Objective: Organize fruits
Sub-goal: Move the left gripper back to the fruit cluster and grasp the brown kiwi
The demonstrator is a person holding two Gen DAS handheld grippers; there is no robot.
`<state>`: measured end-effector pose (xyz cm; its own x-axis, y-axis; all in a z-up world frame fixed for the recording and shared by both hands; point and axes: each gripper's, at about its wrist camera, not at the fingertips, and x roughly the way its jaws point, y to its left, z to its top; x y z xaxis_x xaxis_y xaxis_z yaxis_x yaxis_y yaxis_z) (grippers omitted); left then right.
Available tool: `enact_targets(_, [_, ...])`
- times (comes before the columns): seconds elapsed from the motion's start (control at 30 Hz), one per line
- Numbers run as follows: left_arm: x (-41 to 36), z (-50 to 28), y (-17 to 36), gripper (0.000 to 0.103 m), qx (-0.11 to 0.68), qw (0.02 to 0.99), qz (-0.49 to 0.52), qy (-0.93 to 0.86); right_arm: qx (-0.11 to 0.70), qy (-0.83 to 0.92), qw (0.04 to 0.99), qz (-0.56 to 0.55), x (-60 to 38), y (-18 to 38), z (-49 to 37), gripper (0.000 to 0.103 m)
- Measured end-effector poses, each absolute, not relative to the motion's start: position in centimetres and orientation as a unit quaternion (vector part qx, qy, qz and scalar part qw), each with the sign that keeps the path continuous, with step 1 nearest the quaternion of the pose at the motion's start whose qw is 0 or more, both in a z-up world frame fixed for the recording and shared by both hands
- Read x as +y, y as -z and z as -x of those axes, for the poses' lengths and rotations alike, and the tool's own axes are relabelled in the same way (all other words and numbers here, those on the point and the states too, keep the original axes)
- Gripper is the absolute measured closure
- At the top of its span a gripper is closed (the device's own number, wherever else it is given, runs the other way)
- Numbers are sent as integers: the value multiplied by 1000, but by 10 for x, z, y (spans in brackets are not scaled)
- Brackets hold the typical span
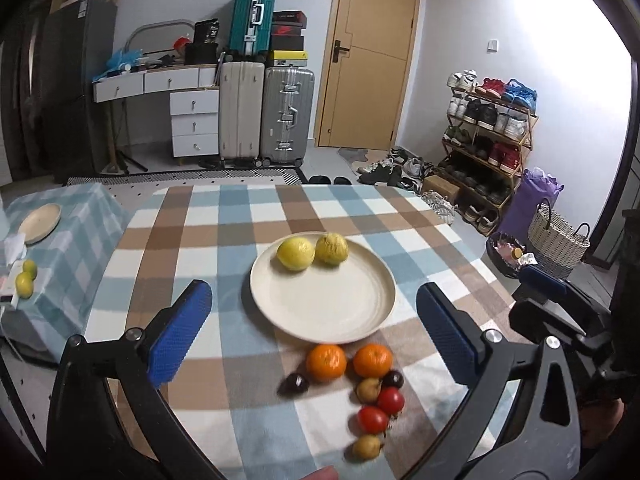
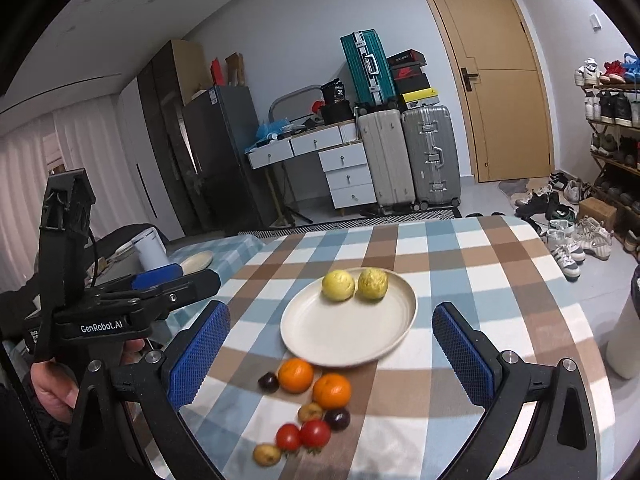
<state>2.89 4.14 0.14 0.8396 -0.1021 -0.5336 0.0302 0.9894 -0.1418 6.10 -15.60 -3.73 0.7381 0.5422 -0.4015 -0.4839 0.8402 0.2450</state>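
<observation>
Both the left hand-held gripper [image 1: 314,326] and right hand-held gripper [image 2: 332,344] hang wide open and empty over the tabletop [image 1: 192,240], where small, probably light, roll-prone oranges [image 1: 326,362] lie at lower centre just below the plate [image 1: 320,304], best pinched gently across their middles.

The left gripper [image 1: 314,332] stood with its jaws spread wide, nothing between its blue pads, aimed forward and somewhat downward above the near edge of the counter. The right gripper [image 2: 332,346] matched it, jaws wide and empty, pitched slightly downward. A hand [image 2: 54,380] clasped the left gripper's handle from below, its fingers curled around it.
</observation>
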Motion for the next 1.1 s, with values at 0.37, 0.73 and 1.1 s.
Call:
enact_targets(0.37, [42, 0, 55, 1, 342, 935, 81, 54, 269, -263, 924, -68, -160, 66, -28, 0])
enact_targets(0.73, [20, -10, 121, 1, 412, 905, 64, 87, 295, -260, 917, -64, -162, 87, -19, 0])
enact_targets(1.1, [6, -19, 151, 2, 442, 890, 48, 105, 314, -261, 911, -64, -161, 104, -25, 0])
